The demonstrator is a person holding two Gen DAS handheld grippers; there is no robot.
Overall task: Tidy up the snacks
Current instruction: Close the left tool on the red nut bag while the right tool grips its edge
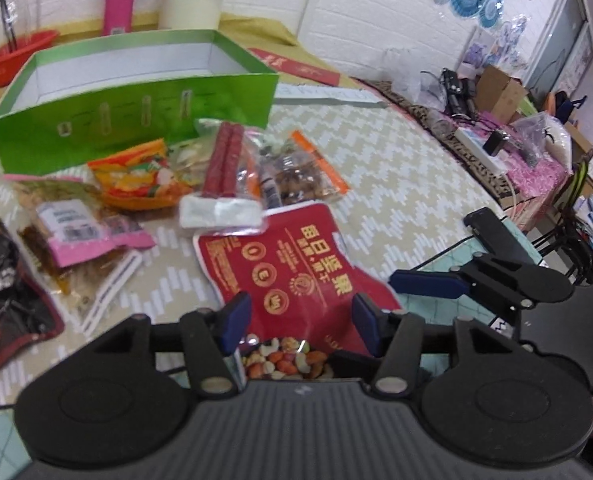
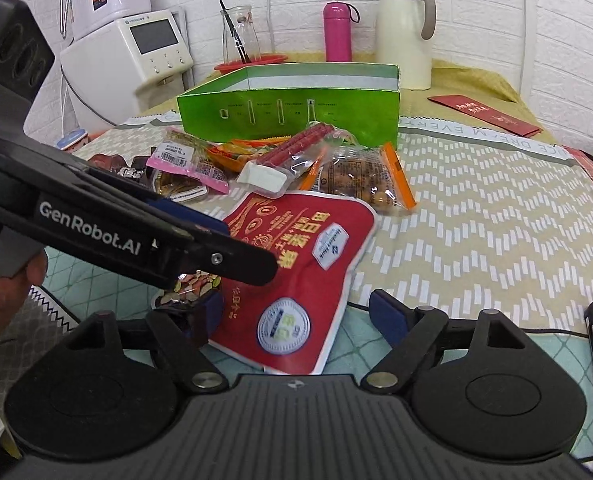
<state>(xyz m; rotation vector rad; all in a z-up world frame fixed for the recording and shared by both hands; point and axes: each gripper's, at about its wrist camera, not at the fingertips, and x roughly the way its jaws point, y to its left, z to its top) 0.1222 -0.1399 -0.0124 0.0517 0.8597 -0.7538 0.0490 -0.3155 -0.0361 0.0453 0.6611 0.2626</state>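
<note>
The table wears a beige cloth with a white zigzag weave; nearer the cameras a pale teal mat with a diamond grid takes over, and at the far end lies a mustard-yellow cloth. The wall behind is white moulded brick.

On the zigzag cloth sits an open green box, white inside, with the snacks heaped just in front of it: an orange packet, a clear pack of red sticks, a bag of nuts with orange edges, a pink-labelled packet and a dark pouch off to the left. Nearest lies a red pouch with gold print, its window of mixed nuts toward the cameras.

The left gripper has its blue pads apart, straddling the near end of the red pouch without pressing it. The right gripper is spread wide too — the pouch's lower end lies between its fingers, not clamped.

Behind the box stand a cream jug, a pink flask and a glass carafe in a red tray. A white appliance sits at the left; a cluttered side table fills the right of the room.
</note>
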